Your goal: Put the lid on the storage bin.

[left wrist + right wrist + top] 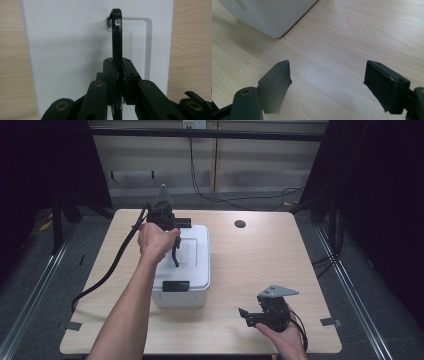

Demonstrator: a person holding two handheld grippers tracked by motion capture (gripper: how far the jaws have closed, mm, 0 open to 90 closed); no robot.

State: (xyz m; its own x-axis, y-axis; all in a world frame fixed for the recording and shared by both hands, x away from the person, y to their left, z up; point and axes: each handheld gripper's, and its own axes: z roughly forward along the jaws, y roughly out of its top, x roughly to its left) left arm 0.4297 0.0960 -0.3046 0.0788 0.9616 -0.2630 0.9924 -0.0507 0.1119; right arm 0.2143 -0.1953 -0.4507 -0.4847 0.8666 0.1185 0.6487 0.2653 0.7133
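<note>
A white lidded box stands left of the table's middle. Its black carrying handle is swung upright above the lid. My left gripper hovers over the box and is shut on that handle. In the left gripper view the handle rises edge-on from between the closed jaws of the left gripper, over the white lid. My right gripper is held low over the table near the front right, open and with nothing in it. In its own view the right gripper has its jaws wide apart over bare wood, with a corner of the box beyond.
Black latches sit on the box's near side and far side. The wooden table has a round cable hole at the back. A thick cable trails from the left gripper off the table's left edge.
</note>
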